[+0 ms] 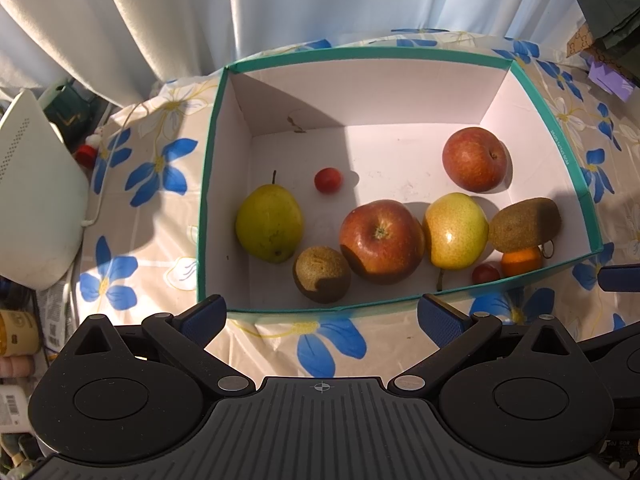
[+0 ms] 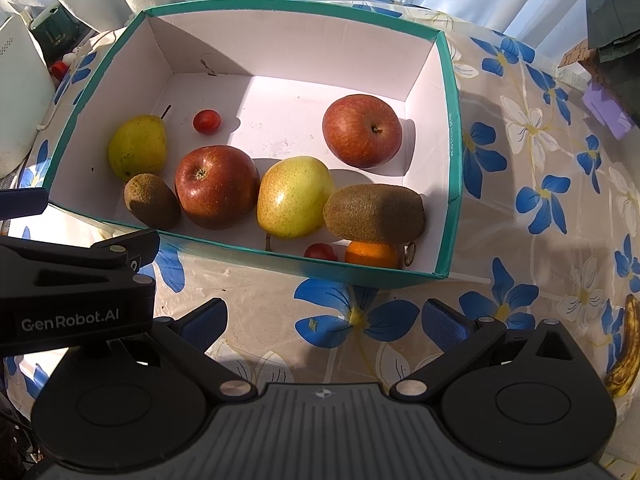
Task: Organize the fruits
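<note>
A teal-rimmed white box (image 1: 216, 184) (image 2: 452, 128) on the flowered tablecloth holds the fruit. Inside lie a green pear (image 1: 269, 225) (image 2: 138, 146), two red apples (image 1: 382, 236) (image 1: 474, 159) (image 2: 216, 186) (image 2: 362, 130), a yellow pear (image 1: 456, 230) (image 2: 294, 196), two kiwis (image 1: 322, 274) (image 1: 524, 224) (image 2: 151, 201) (image 2: 374, 213), an orange (image 1: 521, 261) (image 2: 372, 255) and two cherry tomatoes (image 1: 328, 180) (image 1: 485, 273) (image 2: 207, 121) (image 2: 321, 251). My left gripper (image 1: 322, 316) is open and empty in front of the box. My right gripper (image 2: 324, 320) is open too, with nothing between its fingers.
A browned banana (image 2: 626, 348) lies on the cloth at the far right. The left gripper's body (image 2: 76, 292) sits to the left in the right wrist view. A white appliance (image 1: 36, 192) stands left of the table; dark boxes (image 1: 604, 8) stand at the back right. Curtains hang behind.
</note>
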{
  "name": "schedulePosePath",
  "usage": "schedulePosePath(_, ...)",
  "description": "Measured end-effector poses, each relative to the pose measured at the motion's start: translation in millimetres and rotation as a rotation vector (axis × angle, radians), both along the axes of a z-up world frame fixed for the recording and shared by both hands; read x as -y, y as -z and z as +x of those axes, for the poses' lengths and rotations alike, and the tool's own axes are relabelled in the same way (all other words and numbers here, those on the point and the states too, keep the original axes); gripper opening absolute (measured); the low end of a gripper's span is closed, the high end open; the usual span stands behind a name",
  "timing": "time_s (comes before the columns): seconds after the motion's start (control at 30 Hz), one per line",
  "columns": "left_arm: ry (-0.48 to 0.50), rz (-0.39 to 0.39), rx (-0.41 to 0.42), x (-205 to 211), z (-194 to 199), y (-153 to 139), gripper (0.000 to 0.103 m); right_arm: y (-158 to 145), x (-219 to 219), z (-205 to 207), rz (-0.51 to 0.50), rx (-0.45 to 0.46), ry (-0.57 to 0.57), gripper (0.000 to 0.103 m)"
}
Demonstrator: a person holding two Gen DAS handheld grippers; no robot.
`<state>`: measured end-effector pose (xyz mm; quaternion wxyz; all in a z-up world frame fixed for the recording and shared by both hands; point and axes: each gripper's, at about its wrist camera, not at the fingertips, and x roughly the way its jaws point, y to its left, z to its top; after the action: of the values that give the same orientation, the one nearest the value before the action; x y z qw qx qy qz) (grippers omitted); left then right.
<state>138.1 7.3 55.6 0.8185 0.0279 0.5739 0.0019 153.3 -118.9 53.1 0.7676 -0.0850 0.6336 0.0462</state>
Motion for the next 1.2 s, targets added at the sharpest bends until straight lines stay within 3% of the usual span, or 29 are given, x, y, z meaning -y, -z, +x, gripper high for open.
schedulePosePath(1.2, 0.029, 0.000, 0.016, 1.9, 1.2, 0.8, 0.103, -2.2, 2.6, -3.8, -0.015, 0.018, 0.014, 0.103)
